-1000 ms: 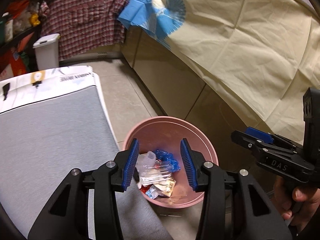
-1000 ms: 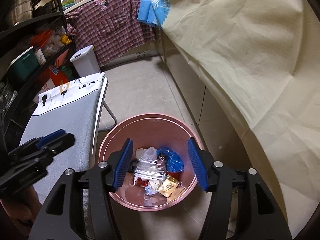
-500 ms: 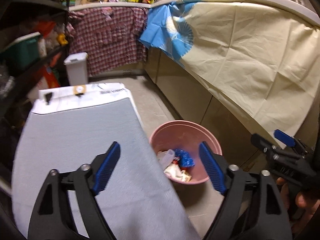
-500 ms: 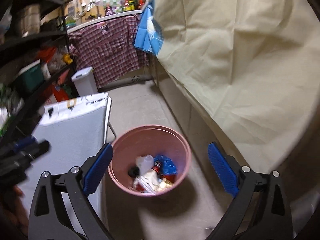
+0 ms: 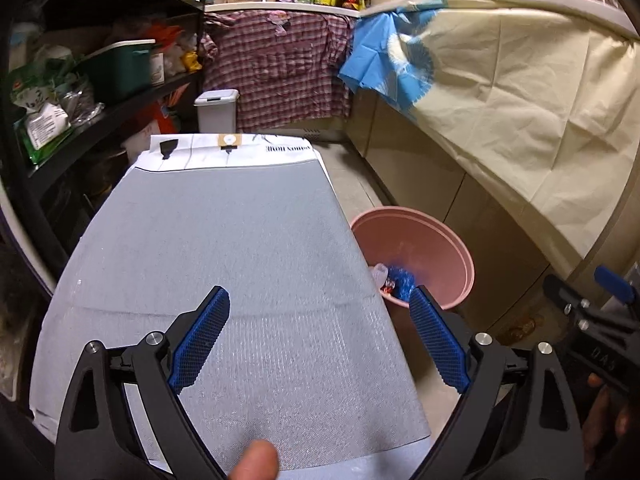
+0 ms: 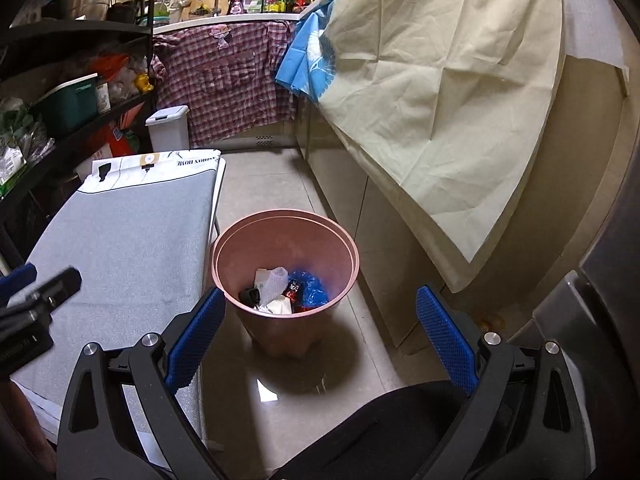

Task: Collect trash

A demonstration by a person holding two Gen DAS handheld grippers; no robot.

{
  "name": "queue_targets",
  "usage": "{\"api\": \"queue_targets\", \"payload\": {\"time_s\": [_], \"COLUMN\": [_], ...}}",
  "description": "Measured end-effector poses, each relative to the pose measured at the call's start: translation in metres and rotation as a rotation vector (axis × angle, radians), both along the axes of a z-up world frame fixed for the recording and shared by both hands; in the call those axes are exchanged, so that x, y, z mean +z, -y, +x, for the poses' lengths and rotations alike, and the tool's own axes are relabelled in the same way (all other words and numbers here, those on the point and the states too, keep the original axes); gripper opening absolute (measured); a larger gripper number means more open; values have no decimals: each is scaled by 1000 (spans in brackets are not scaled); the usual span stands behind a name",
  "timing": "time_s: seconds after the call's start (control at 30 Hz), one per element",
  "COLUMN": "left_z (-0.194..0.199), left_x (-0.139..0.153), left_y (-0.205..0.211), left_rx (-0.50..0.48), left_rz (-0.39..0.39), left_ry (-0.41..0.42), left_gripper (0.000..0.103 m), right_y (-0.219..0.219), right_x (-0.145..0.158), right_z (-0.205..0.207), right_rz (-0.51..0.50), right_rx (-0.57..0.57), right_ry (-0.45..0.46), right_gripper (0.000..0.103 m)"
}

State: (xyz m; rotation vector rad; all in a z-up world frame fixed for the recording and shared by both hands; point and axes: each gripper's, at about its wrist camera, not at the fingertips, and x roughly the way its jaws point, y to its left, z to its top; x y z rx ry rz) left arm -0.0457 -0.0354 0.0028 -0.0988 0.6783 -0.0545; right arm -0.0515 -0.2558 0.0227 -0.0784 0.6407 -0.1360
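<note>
Pink bin (image 6: 286,280) on tiled floor, just beside grey padded table (image 5: 224,264); crumpled wrappers and blue plastic inside. Right gripper (image 6: 320,322) tilted down toward bin from above, jaws spread wide, just been opening, nothing between. Left gripper (image 5: 320,328) angled down over table, jaws wide, just been opening, empty.

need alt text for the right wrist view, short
The right tool hangs open and empty above a pink bin on the tiled floor, with wrappers and a blue bag inside. A grey-topped table stands left of the bin; a cream cloth drapes the counter on the right.
</note>
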Motion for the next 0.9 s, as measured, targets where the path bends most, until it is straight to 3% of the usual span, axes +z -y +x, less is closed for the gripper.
{"api": "queue_targets", "payload": {"time_s": [0.1,0.3,0.9], "left_z": [3,4,0], "left_x": [-2,-10,-8], "left_y": [3,9,8], "left_rx": [-8,-34,-30], "left_rz": [29,13,19], "left_ry": [16,-15,8], "left_gripper": [88,88,88], "right_y": [-1,-3,-8], "right_x": [-2,-6,-8], "right_z": [0,6,8], "right_rz": [-3,-7,-4], "right_rx": [4,10,11], "right_ry": [1,-18,-15], "right_gripper": [94,94,94]}}
